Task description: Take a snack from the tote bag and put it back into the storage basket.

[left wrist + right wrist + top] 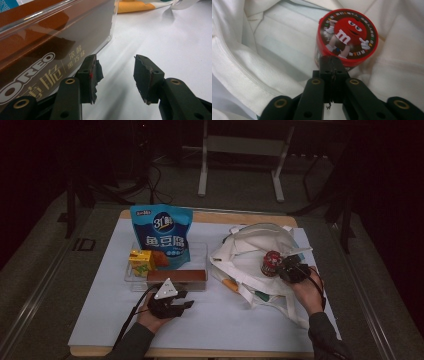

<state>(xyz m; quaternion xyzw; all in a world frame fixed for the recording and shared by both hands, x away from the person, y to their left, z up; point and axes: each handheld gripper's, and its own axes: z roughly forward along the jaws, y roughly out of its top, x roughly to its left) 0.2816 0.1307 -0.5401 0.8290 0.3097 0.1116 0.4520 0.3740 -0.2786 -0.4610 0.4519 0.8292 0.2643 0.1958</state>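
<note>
A red M&M's can stands inside the open white tote bag at the right of the table. My right gripper sits just beside it. In the right gripper view its jaws are pressed together, the right gripper tip at the can's lower rim, with bag cloth all around. My left gripper rests on the white sheet in front of a brown Oreo box. Its jaws stand apart with nothing between them, the left gripper right of the Oreo box.
A clear tray holds the Oreo box, a yellow carton and a tall blue snack bag. An orange item pokes out under the bag's edge. The white sheet lies bare near the front edge.
</note>
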